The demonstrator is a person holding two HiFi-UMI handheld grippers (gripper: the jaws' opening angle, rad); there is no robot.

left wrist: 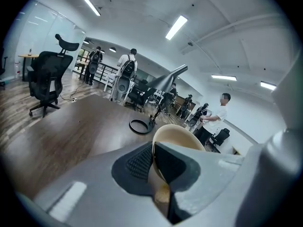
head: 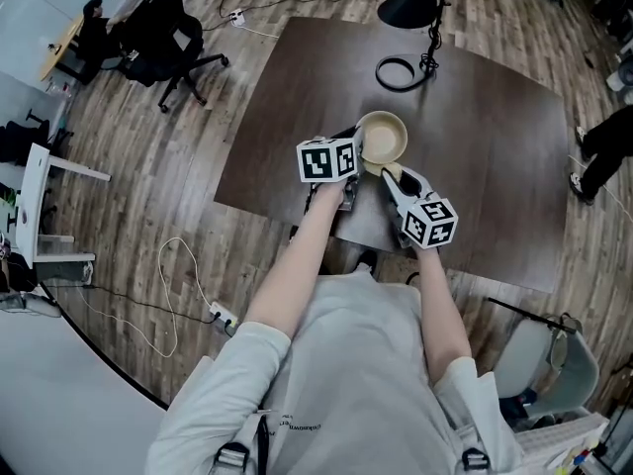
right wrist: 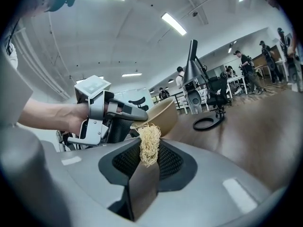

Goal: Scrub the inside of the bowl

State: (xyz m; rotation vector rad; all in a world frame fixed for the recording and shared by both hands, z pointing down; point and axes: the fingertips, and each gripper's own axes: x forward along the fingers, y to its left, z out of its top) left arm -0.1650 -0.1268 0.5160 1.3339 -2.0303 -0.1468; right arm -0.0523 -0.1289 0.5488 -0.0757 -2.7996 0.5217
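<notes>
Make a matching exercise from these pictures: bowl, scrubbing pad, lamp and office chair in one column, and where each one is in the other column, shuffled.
Things:
1. bowl
2. scrubbing pad
3. lamp
4. office chair

Places:
A. on the wooden floor, off the table
B. pinched in the right hand-held gripper
C. standing on the far side of the table
D. held by its rim in the left hand-held gripper

Pairs: 1-D, 2-B, 3-C, 4-A.
</notes>
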